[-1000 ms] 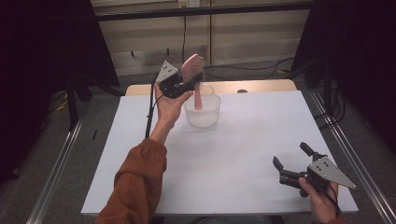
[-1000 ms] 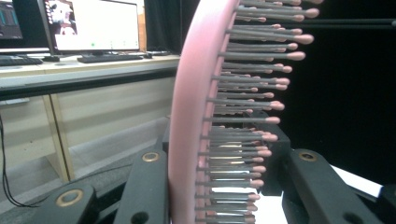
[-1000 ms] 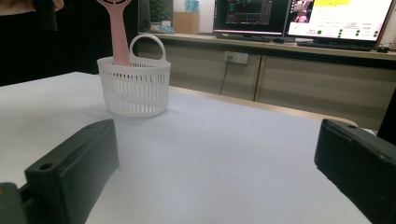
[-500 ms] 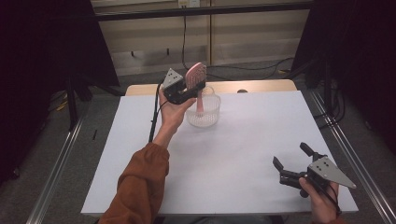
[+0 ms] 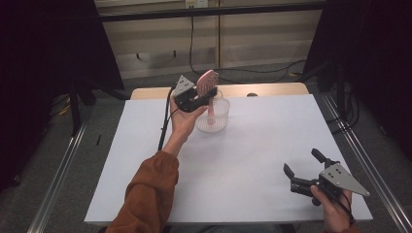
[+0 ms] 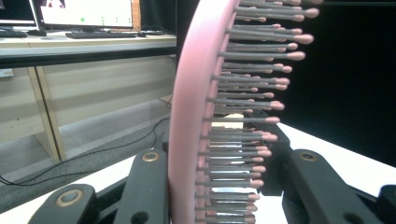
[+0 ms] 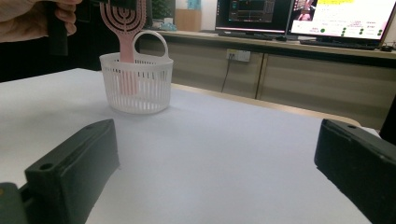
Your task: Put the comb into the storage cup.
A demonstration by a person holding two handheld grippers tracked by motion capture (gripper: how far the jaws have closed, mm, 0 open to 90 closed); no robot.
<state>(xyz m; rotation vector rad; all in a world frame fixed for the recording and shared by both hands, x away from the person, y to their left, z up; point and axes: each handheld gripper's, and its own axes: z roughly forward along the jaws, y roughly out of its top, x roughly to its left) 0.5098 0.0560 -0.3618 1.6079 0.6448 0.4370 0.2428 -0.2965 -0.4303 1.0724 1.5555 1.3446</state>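
Note:
A pink hairbrush [image 5: 209,90] stands upright with its handle inside a small white slatted basket [image 5: 219,116] at the table's far middle. My left gripper [image 5: 199,95] is shut on the brush's head above the basket. In the left gripper view the pink hairbrush [image 6: 196,116] sits between the two jaws, bristles pointing right. The right gripper view shows the hairbrush [image 7: 123,28] reaching down into the basket [image 7: 137,86]. My right gripper [image 5: 302,168] rests open near the table's front right corner, holding nothing.
The white table [image 5: 252,160] is bare between the basket and my right gripper. A wooden strip [image 5: 272,90] runs along its far edge. Metal rails [image 5: 53,179] flank both sides. Desks with monitors [image 7: 336,18] stand beyond.
My left gripper has carried the hairbrush slightly right and lower, so its handle now sits deeper in the basket. The right gripper has stayed still.

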